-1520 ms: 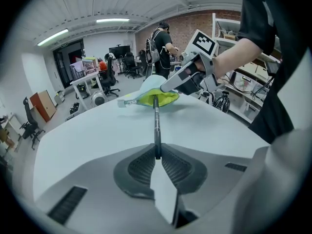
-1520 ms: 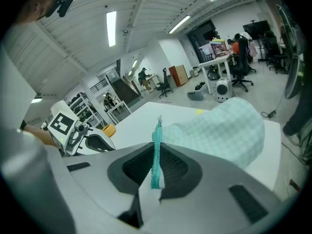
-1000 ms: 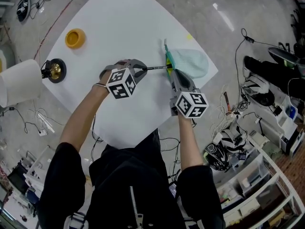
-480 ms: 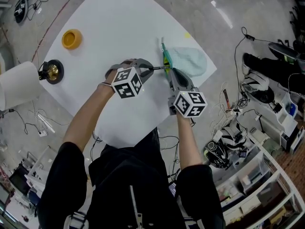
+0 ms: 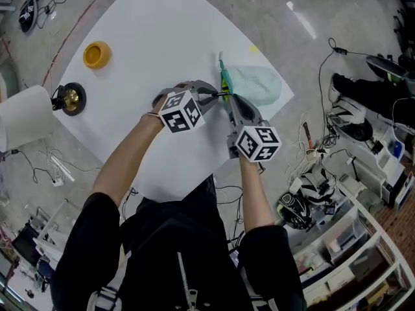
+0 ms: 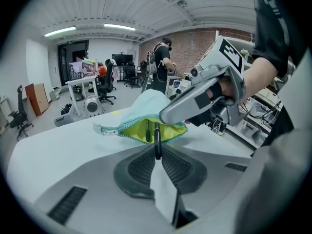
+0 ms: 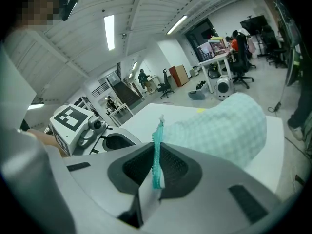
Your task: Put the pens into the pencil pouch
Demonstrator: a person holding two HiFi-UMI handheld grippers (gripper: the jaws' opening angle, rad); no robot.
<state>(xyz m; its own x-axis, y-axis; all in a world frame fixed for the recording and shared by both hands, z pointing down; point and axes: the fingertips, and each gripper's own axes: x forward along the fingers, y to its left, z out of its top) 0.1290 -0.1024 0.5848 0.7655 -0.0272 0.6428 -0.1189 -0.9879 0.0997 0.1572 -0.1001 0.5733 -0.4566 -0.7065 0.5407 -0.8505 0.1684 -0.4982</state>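
Observation:
A pale teal pencil pouch (image 5: 258, 83) lies at the right edge of the white table (image 5: 162, 31). Its mouth gapes, showing a yellow-green lining (image 6: 131, 129). My right gripper (image 7: 157, 172) is shut on the pouch's teal zipper edge (image 7: 157, 150) and holds that edge up. A black pen (image 6: 157, 139) is clamped in my left gripper (image 6: 157, 152), and its far end reaches into the open mouth. Another dark pen (image 6: 147, 132) seems to lie inside. In the head view the left gripper (image 5: 213, 96) meets the right gripper (image 5: 231, 100) at the pouch's mouth.
A yellow round lid (image 5: 96, 54) and a black-and-brass object (image 5: 69, 97) sit at the table's far left, beside a white cylinder (image 5: 23, 112). Cables and gear lie on the floor around the table. The pouch is close to the table's right corner.
My left gripper has carried the pen rightwards, up to the pouch's mouth. The right gripper and the pouch have stayed put.

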